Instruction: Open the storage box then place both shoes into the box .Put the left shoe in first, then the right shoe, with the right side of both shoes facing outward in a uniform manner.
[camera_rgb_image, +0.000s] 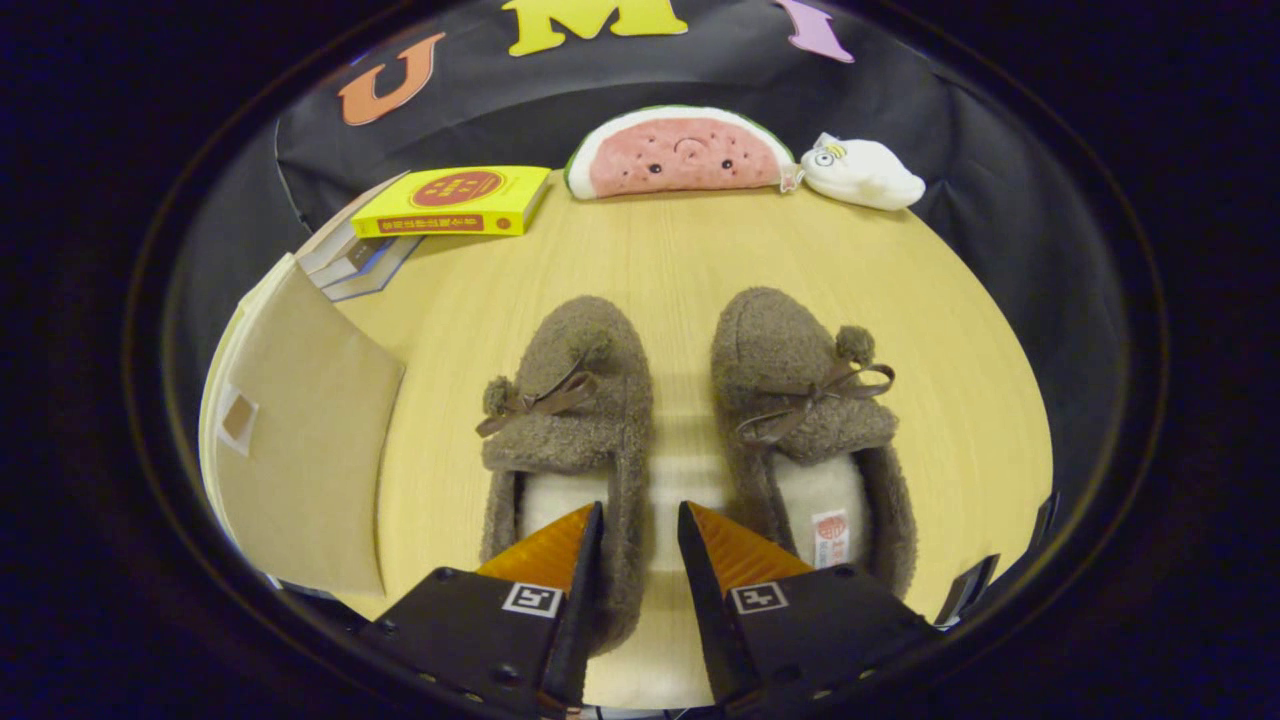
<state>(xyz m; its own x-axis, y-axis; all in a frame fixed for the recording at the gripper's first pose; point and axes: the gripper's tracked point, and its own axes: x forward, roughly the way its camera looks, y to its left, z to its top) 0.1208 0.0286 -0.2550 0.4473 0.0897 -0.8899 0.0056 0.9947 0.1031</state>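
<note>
Two brown fuzzy slippers with bows and pompoms lie side by side on the wooden table (650, 250), toes pointing away from me. The left shoe (580, 400) is just ahead of my fingers, and the right shoe (800, 390) lies beside it. My gripper (640, 508) is open and straddles the left shoe's right side wall near the heel. One finger is over the shoe's cream lining; the other is over the gap between the shoes. A small space shows between the wall and that finger. The tan cardboard storage box (300, 450) stands left of the shoes, its flat face closed.
A yellow book (450, 200) lies on a stack of books (350, 265) behind the box. A watermelon plush (680, 155) and a white plush toy (860, 172) rest at the table's far edge against the black cloth wall.
</note>
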